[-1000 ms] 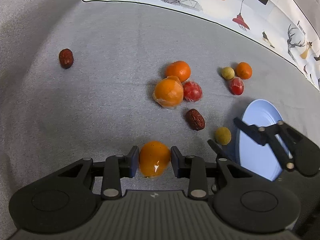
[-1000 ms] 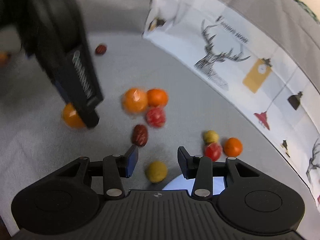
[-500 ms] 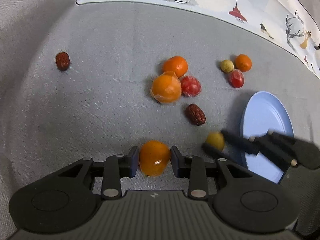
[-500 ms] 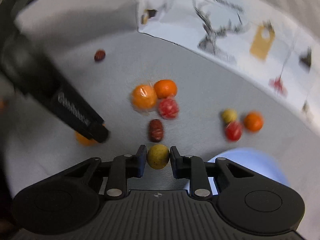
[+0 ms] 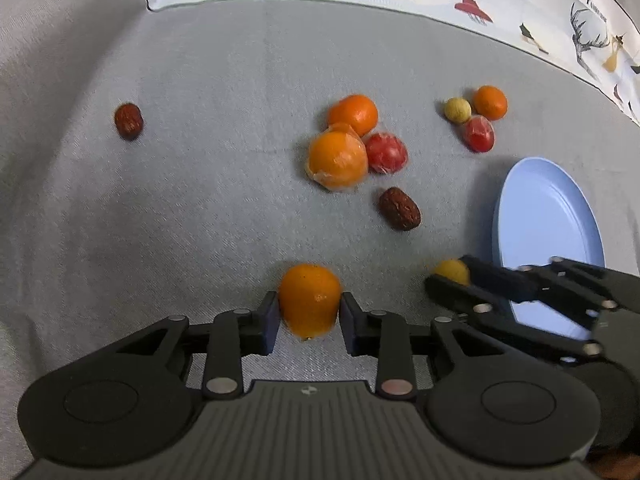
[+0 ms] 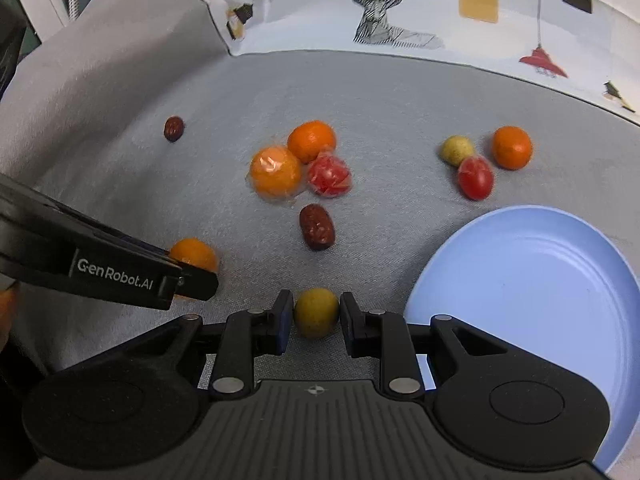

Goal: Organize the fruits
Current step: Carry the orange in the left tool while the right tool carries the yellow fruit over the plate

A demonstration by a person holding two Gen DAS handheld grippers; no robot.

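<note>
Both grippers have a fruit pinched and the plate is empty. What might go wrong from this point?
1. The right gripper has just been closing on the small yellow fruit; round and held only at its sides, it may slip out on the way to the blue plate.
2. The left gripper holds an orange fruit close beside the right one; the grippers may collide.
3. The plate is shallow; dropped fruit may roll off.

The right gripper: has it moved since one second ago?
Yes. In the left wrist view the right gripper came down from over the blue plate to the yellow fruit beside it, its jaws closing on it.
</note>
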